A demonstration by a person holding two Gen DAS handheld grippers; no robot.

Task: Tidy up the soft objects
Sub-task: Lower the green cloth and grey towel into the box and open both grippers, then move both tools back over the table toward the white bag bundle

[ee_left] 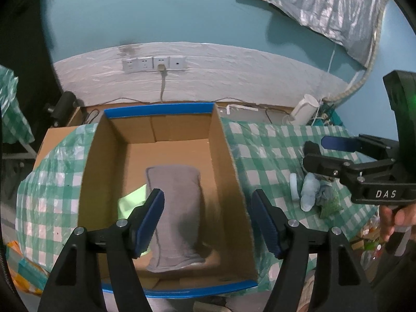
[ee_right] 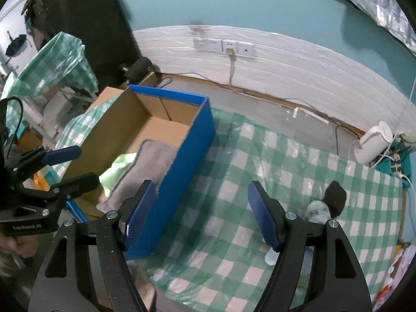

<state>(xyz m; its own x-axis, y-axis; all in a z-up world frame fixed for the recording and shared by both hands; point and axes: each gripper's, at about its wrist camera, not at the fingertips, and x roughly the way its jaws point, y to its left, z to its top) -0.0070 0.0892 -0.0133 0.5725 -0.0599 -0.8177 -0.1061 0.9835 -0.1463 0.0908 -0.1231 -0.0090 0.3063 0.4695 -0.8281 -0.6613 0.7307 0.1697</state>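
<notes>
A cardboard box with blue outer walls (ee_left: 228, 153) (ee_right: 197, 140) stands open on the checked cloth. Inside lie a folded grey towel (ee_left: 176, 208) (ee_right: 153, 161) and a light green cloth (ee_left: 130, 200) (ee_right: 117, 169) beside it. My left gripper (ee_left: 208, 221) is open and empty above the box, over the towel. My right gripper (ee_right: 201, 213) is open and empty above the cloth, just right of the box. Pale blue socks (ee_left: 309, 192) (ee_right: 317, 209), a dark green one (ee_left: 331, 202) and a black one (ee_right: 336, 197) lie on the cloth to the right.
The green and white checked cloth (ee_left: 262, 150) (ee_right: 260, 171) covers the surface. A white kettle (ee_left: 304, 109) (ee_right: 371, 143) and cables sit at the back right. Wall sockets (ee_left: 153, 63) with a plugged cord are behind. The right gripper shows in the left wrist view (ee_left: 322, 150).
</notes>
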